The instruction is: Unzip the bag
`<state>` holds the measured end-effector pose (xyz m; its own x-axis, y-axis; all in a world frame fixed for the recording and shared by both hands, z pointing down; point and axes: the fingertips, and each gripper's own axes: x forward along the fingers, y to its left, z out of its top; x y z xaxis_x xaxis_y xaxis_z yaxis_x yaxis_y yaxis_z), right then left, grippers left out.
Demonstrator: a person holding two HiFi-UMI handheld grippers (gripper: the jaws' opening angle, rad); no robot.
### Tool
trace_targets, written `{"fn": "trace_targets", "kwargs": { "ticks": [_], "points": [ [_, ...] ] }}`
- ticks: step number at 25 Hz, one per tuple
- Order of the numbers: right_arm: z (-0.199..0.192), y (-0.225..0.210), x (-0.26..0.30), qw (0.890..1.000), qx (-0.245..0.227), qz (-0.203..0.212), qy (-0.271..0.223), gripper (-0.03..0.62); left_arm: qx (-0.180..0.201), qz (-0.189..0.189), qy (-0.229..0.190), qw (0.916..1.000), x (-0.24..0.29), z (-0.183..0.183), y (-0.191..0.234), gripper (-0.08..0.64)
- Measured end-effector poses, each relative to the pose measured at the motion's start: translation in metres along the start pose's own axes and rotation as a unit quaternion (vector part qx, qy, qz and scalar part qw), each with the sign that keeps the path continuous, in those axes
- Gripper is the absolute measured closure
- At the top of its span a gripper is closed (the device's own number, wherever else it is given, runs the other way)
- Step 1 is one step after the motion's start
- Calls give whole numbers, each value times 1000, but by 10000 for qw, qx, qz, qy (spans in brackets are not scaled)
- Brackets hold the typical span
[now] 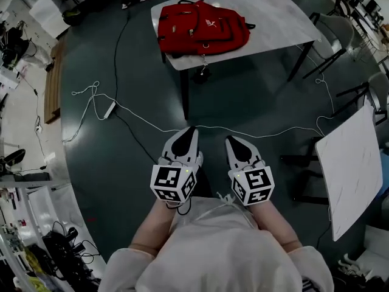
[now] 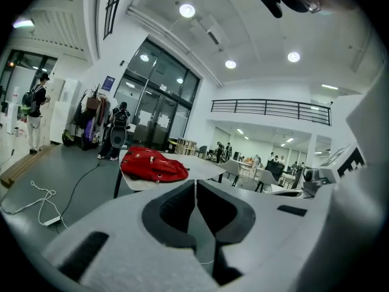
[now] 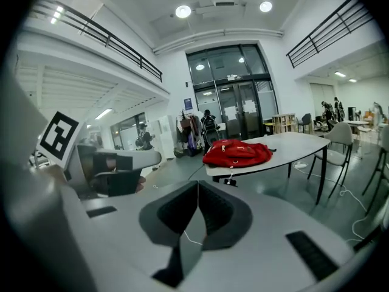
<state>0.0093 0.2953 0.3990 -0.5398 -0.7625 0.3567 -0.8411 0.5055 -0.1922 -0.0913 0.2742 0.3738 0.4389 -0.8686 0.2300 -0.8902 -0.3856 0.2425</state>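
A red backpack (image 1: pixel 200 27) lies flat on a white table (image 1: pixel 276 17) at the far side of the room, a strap or pull hanging over the near edge. The bag shows too in the left gripper view (image 2: pixel 153 165) and the right gripper view (image 3: pixel 237 152). Both grippers are held close to my body, well short of the table. My left gripper (image 1: pixel 188 131) is shut, its jaws meeting with nothing between them (image 2: pixel 195 184). My right gripper (image 1: pixel 236 140) is shut and empty as well (image 3: pixel 197 186).
A white cable (image 1: pixel 200 128) with a power strip (image 1: pixel 110 109) runs across the dark floor between me and the table. A second white tabletop (image 1: pixel 352 166) stands at the right, chairs (image 1: pixel 337 32) beyond it. Shelves and clutter line the left wall. People stand near the far glass doors (image 2: pixel 117 131).
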Motion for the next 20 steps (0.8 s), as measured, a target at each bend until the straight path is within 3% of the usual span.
{"fn": "trace_targets", "kwargs": {
  "ticks": [10,20],
  "points": [
    [62,-36,138,9982,308,-459,235,563,27,-336,315,9989,109,52,110,534],
    [54,-93,226,9944,314,-371,937,563,-287,40,767,9966,180,31,163,534]
  ]
}}
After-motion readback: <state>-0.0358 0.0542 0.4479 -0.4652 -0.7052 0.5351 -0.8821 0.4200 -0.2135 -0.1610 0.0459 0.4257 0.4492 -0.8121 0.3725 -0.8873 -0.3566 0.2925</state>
